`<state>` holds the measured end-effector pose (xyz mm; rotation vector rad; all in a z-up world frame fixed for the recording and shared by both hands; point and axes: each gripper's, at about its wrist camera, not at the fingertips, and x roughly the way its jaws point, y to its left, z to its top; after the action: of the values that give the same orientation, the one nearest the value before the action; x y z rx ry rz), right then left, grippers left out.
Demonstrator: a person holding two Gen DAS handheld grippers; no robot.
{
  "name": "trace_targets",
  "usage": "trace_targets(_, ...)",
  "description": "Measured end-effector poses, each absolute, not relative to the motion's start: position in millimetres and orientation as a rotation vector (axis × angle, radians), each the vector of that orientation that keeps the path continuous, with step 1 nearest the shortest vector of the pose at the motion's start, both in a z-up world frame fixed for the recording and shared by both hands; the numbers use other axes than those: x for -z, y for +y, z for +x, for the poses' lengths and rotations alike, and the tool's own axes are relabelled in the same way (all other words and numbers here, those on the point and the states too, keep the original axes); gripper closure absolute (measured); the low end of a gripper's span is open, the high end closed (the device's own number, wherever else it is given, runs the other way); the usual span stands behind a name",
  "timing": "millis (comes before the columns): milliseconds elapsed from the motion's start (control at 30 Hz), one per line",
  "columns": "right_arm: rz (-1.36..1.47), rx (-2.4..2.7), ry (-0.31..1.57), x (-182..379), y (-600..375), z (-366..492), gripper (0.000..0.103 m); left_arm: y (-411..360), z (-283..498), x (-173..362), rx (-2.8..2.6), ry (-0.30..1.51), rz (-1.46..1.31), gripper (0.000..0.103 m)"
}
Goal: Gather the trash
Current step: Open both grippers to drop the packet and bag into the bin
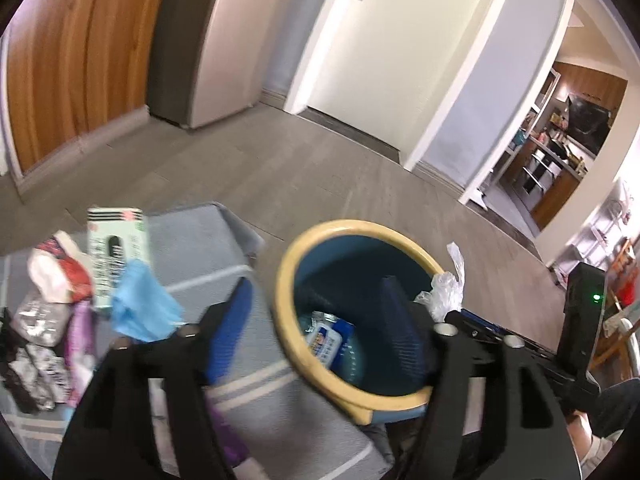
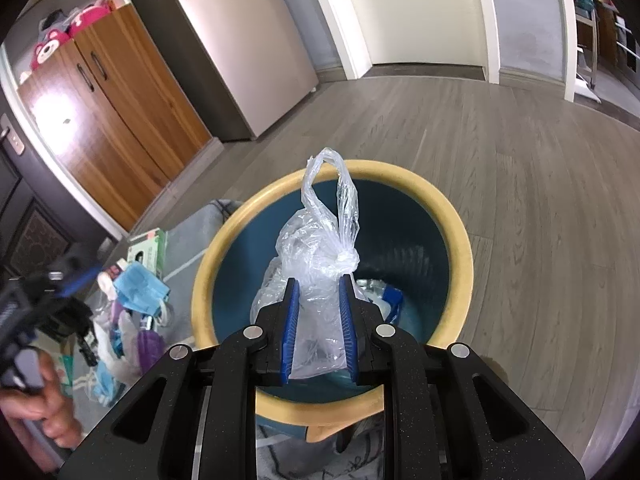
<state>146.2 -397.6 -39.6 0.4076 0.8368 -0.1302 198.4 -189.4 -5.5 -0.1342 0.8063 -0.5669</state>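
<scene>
The crumpled clear plastic bag (image 2: 316,264), knotted near the top with a loop handle standing above the knot, looks nearly weightless, soft and slippery. It will fold rather than resist, and thin film can slide out of a loose pinch, so the bunched body just under the knot is probably the surest place to hold it.

That is roughly where the right tongs (image 2: 320,316) have it: the two blue-padded fingers (image 2: 291,316) are narrowed onto the film from both sides, with the knot and loop sticking out beyond the tips. The bag hangs directly over the mouth of the round blue bin with the yellow rim (image 2: 456,236), whose floor already holds a few bits of packaging. From here, letting go should drop the bag inside, though film this light may drift or cling to a pad.

The left tongs (image 1: 316,312) stand wide apart and hold nothing. One finger is over the grey striped mat (image 1: 248,384) on the left; the other reaches past the bin's near rim. In the left wrist view the plastic bag (image 1: 444,288) shows just beyond the bin's right rim.

More rubbish lies on the mat to the left, apart from both tongs: a crumpled light blue face mask (image 1: 140,304), a white and green printed carton (image 1: 114,248) and assorted wrappers.
</scene>
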Motion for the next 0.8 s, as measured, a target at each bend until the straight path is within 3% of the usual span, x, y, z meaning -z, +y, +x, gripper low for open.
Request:
trace_targets(67,0.402,0.136,0.849,41.7,-394.8,148.1,0.077,-177.3,194.1,-0.1,0.546,0.79,-0.122,0.023)
trace_targets(200,0.384,0.14,0.845,38.3,-386.9,148.9,0.058,-156.7,186.3,-6.5,0.513,0.774,-0.113,0.015)
trace_targets(800,0.353,0.026,0.806,17.5,-339.0,148.6,0.045,-59.0,144.8,-20.2,0.363,0.728,-0.091,0.008)
